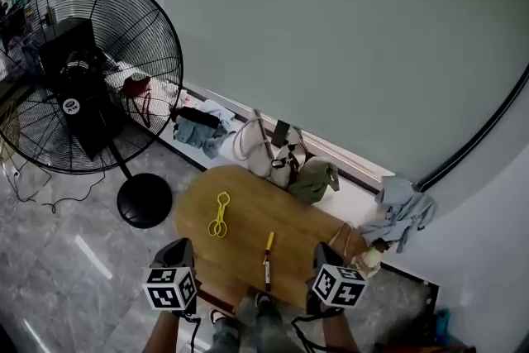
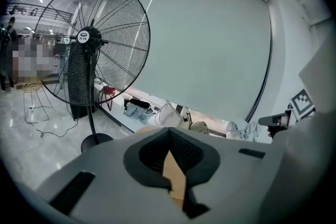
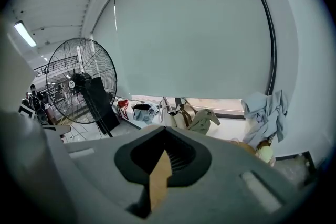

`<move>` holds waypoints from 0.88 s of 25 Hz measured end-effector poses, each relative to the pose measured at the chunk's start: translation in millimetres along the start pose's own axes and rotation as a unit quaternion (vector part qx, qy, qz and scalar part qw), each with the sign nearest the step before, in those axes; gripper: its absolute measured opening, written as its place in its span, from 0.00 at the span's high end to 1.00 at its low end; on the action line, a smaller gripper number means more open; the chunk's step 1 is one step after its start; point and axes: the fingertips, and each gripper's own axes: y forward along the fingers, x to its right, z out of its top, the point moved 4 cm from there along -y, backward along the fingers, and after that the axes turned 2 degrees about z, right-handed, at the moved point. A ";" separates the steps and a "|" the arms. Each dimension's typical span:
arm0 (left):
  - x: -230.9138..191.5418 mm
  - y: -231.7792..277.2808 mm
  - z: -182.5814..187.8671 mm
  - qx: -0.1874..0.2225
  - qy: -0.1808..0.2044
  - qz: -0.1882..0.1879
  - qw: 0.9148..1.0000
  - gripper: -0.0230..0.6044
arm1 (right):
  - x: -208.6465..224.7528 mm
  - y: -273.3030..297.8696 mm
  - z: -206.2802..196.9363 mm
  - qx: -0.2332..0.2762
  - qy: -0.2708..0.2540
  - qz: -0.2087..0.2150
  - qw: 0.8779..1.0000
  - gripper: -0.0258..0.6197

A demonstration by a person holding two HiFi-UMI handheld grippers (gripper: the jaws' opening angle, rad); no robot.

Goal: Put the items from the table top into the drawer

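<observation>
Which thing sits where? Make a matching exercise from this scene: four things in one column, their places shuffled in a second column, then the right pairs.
Things:
1. scissors
2. pen
3. fan
4. blue cloth

Places:
A. standing on the floor, left of the table
B. heaped by the wall, right of the table
C. on the left part of the table
D. on the table, near its front edge

Pairs: 1-C, 2-D, 3-A, 4-B

Yellow scissors [image 1: 219,215] lie flat on the left of the wooden bench [image 1: 306,240]. A yellow-and-black marker [image 1: 268,259] lies apart from them, nearer and to the right.
</observation>
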 end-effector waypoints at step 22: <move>-5.1 150.8 -110.8 -0.061 -0.026 0.027 0.997 0.97 | 61.2 168.2 -88.4 -0.083 -0.020 0.030 0.996 0.95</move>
